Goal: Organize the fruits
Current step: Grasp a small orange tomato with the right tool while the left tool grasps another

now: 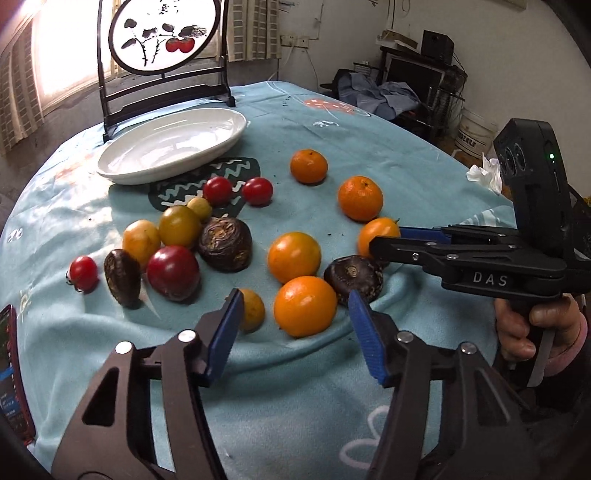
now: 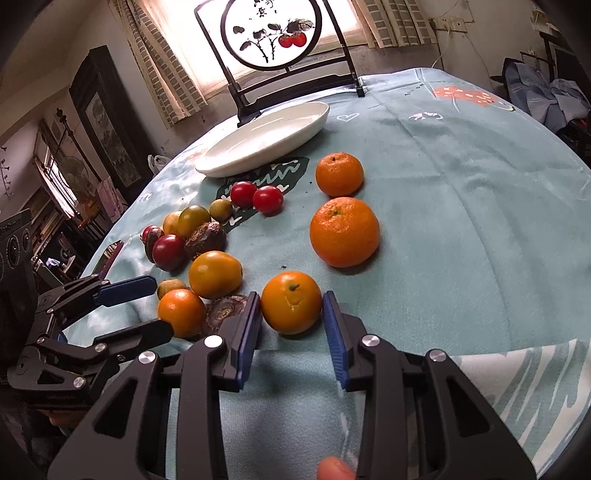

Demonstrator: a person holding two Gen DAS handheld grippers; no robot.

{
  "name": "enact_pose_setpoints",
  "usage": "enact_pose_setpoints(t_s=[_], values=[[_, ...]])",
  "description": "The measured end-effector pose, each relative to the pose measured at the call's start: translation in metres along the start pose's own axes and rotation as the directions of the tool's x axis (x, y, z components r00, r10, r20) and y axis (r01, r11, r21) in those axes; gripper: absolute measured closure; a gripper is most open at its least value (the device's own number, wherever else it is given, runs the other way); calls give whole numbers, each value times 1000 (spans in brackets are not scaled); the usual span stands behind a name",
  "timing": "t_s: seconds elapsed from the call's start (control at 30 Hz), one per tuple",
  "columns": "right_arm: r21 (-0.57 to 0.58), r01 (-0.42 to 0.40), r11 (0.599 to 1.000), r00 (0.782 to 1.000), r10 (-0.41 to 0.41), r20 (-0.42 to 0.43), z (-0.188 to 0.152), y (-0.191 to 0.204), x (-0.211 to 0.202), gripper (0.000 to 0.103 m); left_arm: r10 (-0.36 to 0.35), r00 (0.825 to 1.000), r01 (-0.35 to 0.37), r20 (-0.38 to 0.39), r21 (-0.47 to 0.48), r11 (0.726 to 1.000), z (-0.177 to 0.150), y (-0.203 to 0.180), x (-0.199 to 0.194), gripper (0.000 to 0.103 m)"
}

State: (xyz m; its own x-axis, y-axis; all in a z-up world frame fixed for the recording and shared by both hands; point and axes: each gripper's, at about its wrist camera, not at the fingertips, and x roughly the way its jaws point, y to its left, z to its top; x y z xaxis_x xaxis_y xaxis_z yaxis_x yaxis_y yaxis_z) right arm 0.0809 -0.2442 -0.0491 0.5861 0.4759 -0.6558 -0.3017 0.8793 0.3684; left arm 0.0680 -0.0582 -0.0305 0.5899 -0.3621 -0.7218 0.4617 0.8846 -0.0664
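Orange fruits (image 1: 293,256): five, of which two have pitted mandarin peel (image 2: 344,230) and three are smooth-skinned.
Small red tomatoes (image 1: 257,191): three, two side by side near the plate and one apart at the left (image 1: 84,272).
Large dark red fruit (image 1: 173,272): one.
Yellow to olive round fruits (image 1: 180,225): four, two larger and two small; one small one is partly hidden behind a finger.
Dark brown wrinkled bulbs (image 1: 225,243): three.
White oval plate (image 1: 221,142): one.
Round painted screen on a dark stand (image 1: 162,35): one.
Phone (image 1: 11,365): one, at the left edge.
Crumpled tissue (image 1: 485,171): one.
Handheld grippers: two, the left gripper (image 1: 295,299) and the right gripper (image 2: 291,297).
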Motion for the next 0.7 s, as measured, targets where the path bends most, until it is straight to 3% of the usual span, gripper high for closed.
enact_pose_setpoints(t_s=[0.2,0.3,0.47,0.7], values=[[21,-28,999,1000,28,-3,0,-4,0,67,-6,998,14,-60,123,992,11,-10,7,51],[37,-45,998,999,45,-5,0,-7,0,67,-21,993,43,-117,187,981,11,-14,8,58],[44,-55,998,998,55,-7,0,-8,0,67,43,982,12,-184,290,957,9,-17,17,58],[45,-60,997,998,61,-7,1,-8,0,67,15,983,34,-184,257,966,14,-11,25,63]])
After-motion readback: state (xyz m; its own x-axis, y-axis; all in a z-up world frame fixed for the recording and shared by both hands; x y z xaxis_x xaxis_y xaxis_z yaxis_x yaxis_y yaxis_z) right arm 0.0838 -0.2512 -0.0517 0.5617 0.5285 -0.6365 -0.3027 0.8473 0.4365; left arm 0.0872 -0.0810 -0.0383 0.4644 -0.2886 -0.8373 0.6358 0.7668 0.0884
